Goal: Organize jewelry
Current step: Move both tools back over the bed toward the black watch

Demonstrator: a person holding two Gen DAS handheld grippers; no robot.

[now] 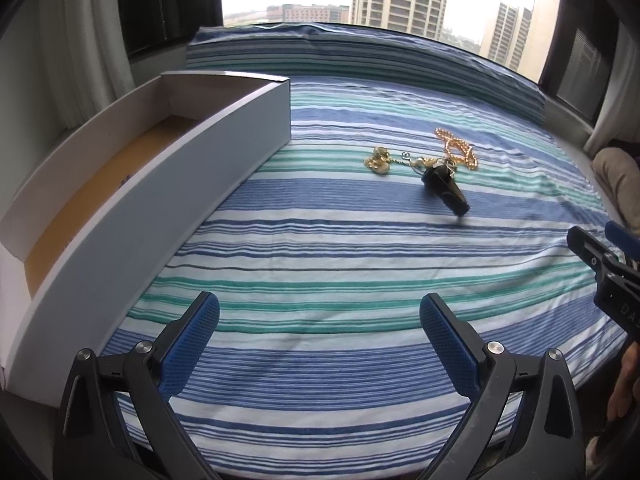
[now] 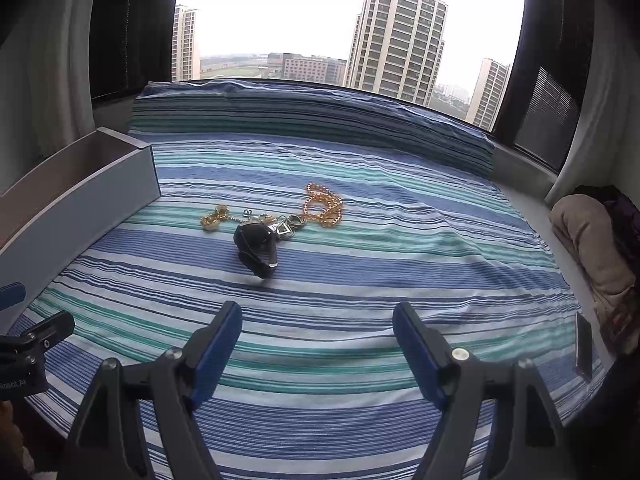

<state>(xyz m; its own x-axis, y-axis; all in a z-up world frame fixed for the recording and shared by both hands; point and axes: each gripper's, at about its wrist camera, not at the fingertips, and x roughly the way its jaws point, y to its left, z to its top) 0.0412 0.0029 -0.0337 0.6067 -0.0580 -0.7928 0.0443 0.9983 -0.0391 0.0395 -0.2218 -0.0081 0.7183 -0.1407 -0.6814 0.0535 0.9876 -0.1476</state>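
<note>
Jewelry lies in a loose cluster on the striped blue-green cloth (image 1: pixel 320 240): a gold bead necklace (image 1: pixel 458 146) (image 2: pixel 324 204), a small gold piece (image 1: pixel 378 160) (image 2: pixel 214 218), a black band (image 1: pixel 444 190) (image 2: pixel 256 250) and small silver pieces (image 2: pixel 286 226). A long white open box (image 1: pixel 132 184) (image 2: pixel 80 196) stands at the left, its inside bare. My left gripper (image 1: pixel 320 344) is open and empty, near the cloth's front edge, short of the cluster. My right gripper (image 2: pixel 318 350) is open and empty, also short of the cluster.
A window with tower blocks is behind the cloth. A striped cushion (image 2: pixel 312 120) runs along the back. A beige bundle (image 2: pixel 592 248) lies at the right. The other gripper shows at the edge of each view (image 1: pixel 600 264) (image 2: pixel 24 344).
</note>
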